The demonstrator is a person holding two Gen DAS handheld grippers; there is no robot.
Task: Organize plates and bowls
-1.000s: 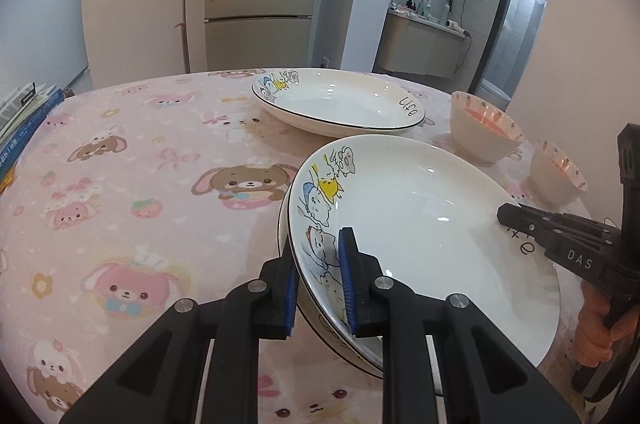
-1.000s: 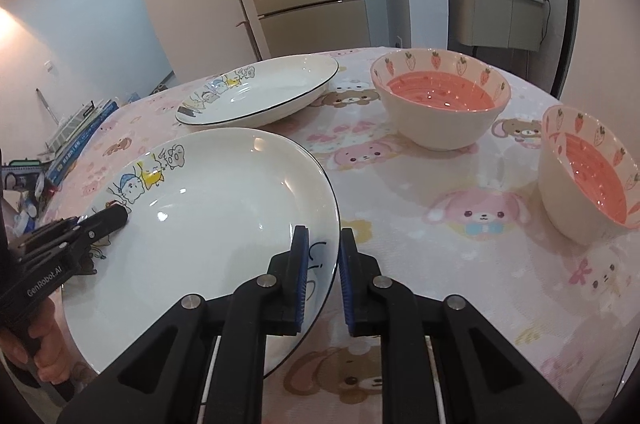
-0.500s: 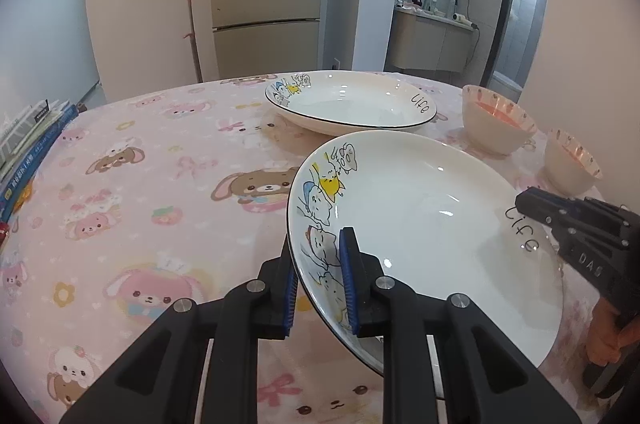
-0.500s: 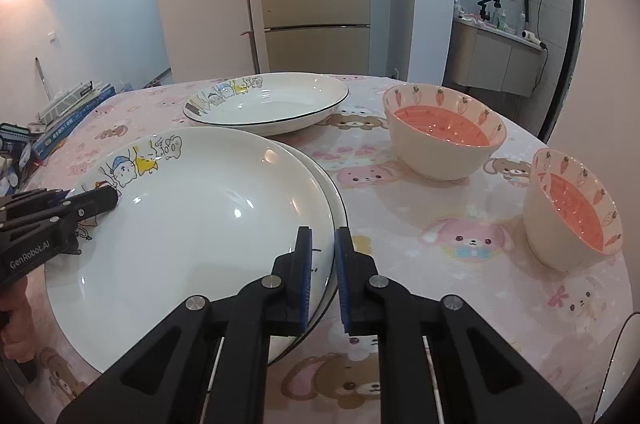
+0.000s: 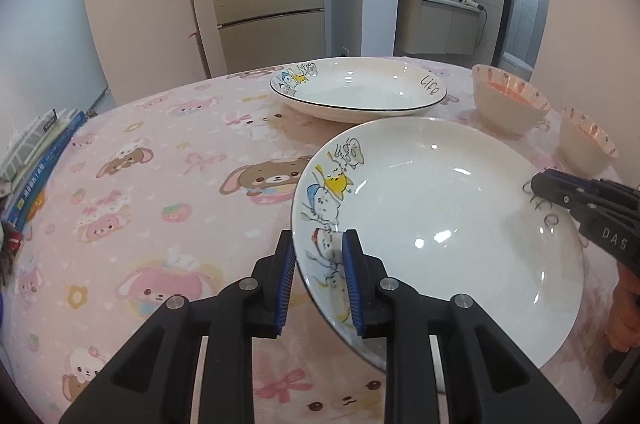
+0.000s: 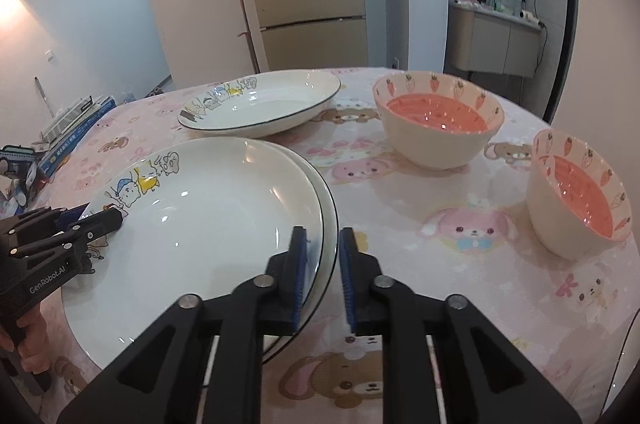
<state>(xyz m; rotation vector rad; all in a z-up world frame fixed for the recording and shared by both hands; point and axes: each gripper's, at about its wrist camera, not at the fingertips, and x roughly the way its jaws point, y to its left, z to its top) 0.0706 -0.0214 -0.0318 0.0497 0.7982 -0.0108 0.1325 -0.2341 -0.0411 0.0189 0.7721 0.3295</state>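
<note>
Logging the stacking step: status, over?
Left gripper, right gripper: jaws just opening, top plate rim between each. Top plate sits on lower plate. Far plate, two bowls clear of it.

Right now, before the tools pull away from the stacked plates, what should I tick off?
1. Top plate nested on lower plate: ok, slightly offset.
2. Left tool let go: cannot tell. Its jaws have just been opening with the rim between them, and one pad looks close to it.
3. Right tool let go: ok. Its jaws have just been opening, both rims are between them, and gaps show.
4. Third plate free to take: ok, alone on the tablecloth.
5. Bowls stacked: not ok. The large bowl and small bowl stand apart.
</note>
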